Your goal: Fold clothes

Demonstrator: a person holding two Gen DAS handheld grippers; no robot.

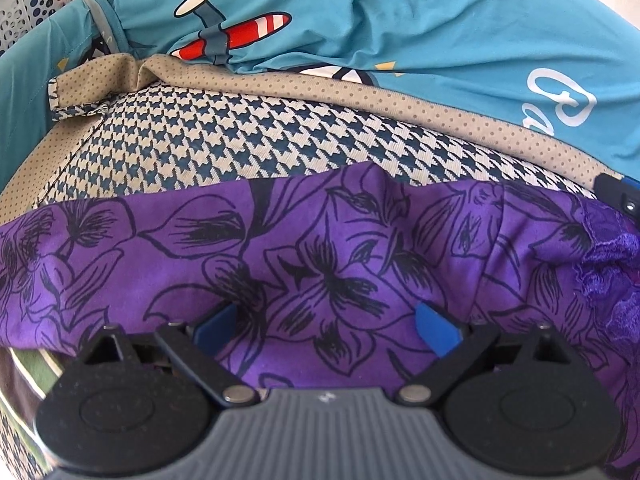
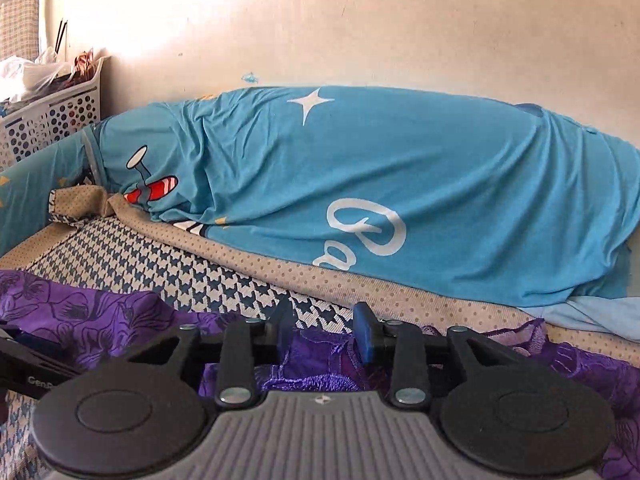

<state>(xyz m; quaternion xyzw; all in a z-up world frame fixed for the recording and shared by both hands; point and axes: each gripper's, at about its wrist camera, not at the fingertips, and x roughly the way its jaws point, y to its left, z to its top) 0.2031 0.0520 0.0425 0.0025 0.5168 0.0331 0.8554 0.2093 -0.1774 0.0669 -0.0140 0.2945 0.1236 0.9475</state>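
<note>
Two grippers work low over a purple flowered garment (image 1: 320,256) that lies bunched across the near part of a houndstooth cover (image 1: 224,136). The left gripper (image 1: 326,320) has its jaws spread wide, with purple cloth humped up between the blue pads (image 1: 436,326) rather than pinched. The right gripper (image 2: 326,330) stands over the lace edge (image 2: 320,364) with its jaws narrow; whether they actually grip the lace I cannot tell, since the tips are partly sunk in cloth.

Risks, as I judge them: the cloth looks thin and slippery, so a shallow pinch could take only one layer and let the rest sag out of line. The lace could snag on a pad and drag. With the garment this crumpled, its true edges are hard to find, and a fold made now may trap creases.

Behind it, touching the far side of the dotted border (image 2: 360,284), lies a big blue sheet (image 2: 380,184) heaped over something bulky, leaving little flat room beyond the garment. A white perforated basket (image 2: 52,116) stands at the far left by the wall (image 2: 360,20)
</note>
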